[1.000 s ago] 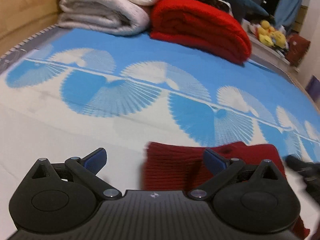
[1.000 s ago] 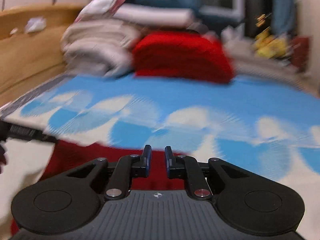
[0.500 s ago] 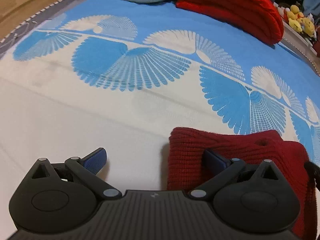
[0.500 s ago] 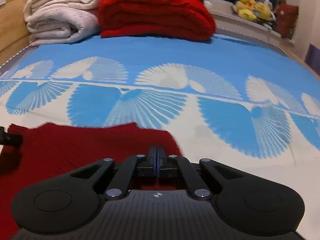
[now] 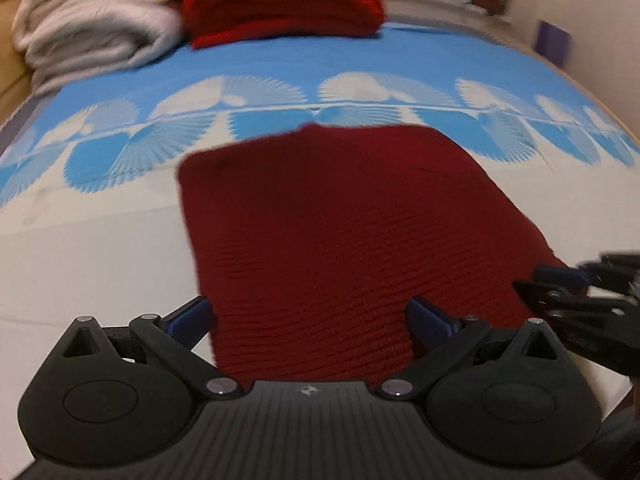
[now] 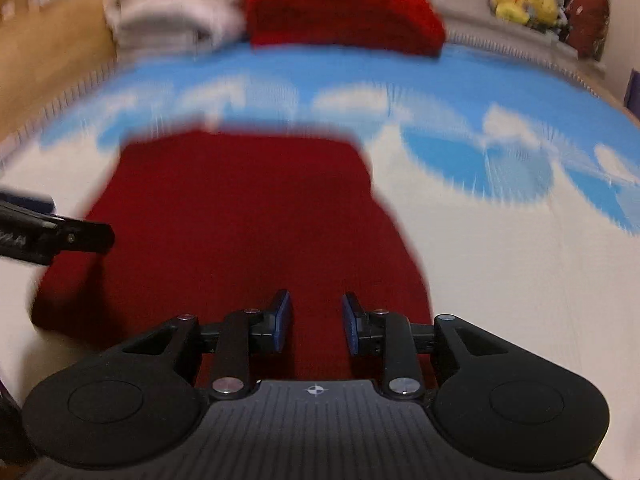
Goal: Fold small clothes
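Observation:
A dark red knit garment (image 5: pixel 340 232) lies flat on the blue-and-white bed cover (image 5: pixel 100 248); the right wrist view shows the garment (image 6: pixel 240 216) too. My left gripper (image 5: pixel 312 318) is open wide over its near left edge, the cloth passing under and between the fingers without being pinched. My right gripper (image 6: pixel 316 320) hangs over the near right part, its jaws opening, with cloth beneath the gap and the pads not pressing on it. Each gripper shows at the edge of the other's view: the right gripper (image 5: pixel 560 288) and a left gripper finger (image 6: pixel 60 236).
Folded white blankets (image 5: pixel 92 28) and a bright red blanket (image 5: pixel 280 0) are stacked at the far end of the bed. Yellow plush toys (image 6: pixel 520 0) sit on a ledge at the back right. A wooden bed frame (image 6: pixel 40 40) runs along the left.
Both views swung so that the garment now fills the middle, seen at fuller length. The right gripper's jaws went from shut to parted. The left gripper stayed open.

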`<state>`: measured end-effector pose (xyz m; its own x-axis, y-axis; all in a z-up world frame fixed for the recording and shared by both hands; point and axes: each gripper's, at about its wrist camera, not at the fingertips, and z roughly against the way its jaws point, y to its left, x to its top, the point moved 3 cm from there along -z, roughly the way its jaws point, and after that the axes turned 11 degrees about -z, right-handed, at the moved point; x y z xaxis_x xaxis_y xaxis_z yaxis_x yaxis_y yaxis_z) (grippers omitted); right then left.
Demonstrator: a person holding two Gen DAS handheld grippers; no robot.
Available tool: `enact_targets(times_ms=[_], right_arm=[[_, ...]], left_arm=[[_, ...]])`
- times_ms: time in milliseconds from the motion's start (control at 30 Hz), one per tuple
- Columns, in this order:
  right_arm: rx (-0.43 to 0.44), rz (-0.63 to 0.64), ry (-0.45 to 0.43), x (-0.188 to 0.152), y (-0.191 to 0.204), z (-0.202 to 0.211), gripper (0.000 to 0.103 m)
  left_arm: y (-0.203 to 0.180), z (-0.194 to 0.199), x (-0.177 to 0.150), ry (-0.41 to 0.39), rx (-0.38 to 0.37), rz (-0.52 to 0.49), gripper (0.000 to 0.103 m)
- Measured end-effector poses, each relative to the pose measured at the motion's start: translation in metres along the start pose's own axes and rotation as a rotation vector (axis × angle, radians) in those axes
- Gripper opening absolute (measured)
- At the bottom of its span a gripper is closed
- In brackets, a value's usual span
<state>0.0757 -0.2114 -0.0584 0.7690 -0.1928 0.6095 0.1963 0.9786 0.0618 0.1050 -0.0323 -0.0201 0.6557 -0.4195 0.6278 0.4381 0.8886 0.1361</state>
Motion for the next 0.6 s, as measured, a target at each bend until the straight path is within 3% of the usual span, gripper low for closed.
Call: enact_targets(times_ms=[67,167,200,233,267,367,500,600], right_arm=[[-0.019,0.042,-0.012,-0.002,-0.002,0.002,0.03],[0.067,-0.101,0.005,0.009,-0.03,0.021,0.033],[0.081,-0.146,0.002,0.011,-0.039,0.024,0.04],[0.078,-0.182,-0.011,0.015,-0.05,0.026,0.059],[0.074,-0.204,-0.029,0.019,-0.057,0.026,0.073],[0.08,-0.325,-0.026,0.028,-0.076,0.016,0.082],[0.19,-0.461,0.086,0.023,-0.08,-0.006,0.083],[0.169,-0.418,0.082,0.019,-0.067,-0.011,0.091]], left_arm=[[0.002,0.004,-0.012,-0.049,-0.013,-0.018,0.103],[0.024,0.012,-0.026,-0.024,-0.08,0.054,0.103],[0.031,0.014,-0.029,0.0,-0.063,0.081,0.103],[0.04,0.018,-0.031,0.025,-0.003,0.105,0.103],[0.046,0.023,-0.032,0.028,0.05,0.111,0.103],[0.059,0.035,-0.032,0.004,0.13,0.118,0.103],[0.062,0.026,-0.042,0.077,0.074,0.16,0.103],[0.053,0.016,-0.052,0.129,-0.015,0.19,0.103]])
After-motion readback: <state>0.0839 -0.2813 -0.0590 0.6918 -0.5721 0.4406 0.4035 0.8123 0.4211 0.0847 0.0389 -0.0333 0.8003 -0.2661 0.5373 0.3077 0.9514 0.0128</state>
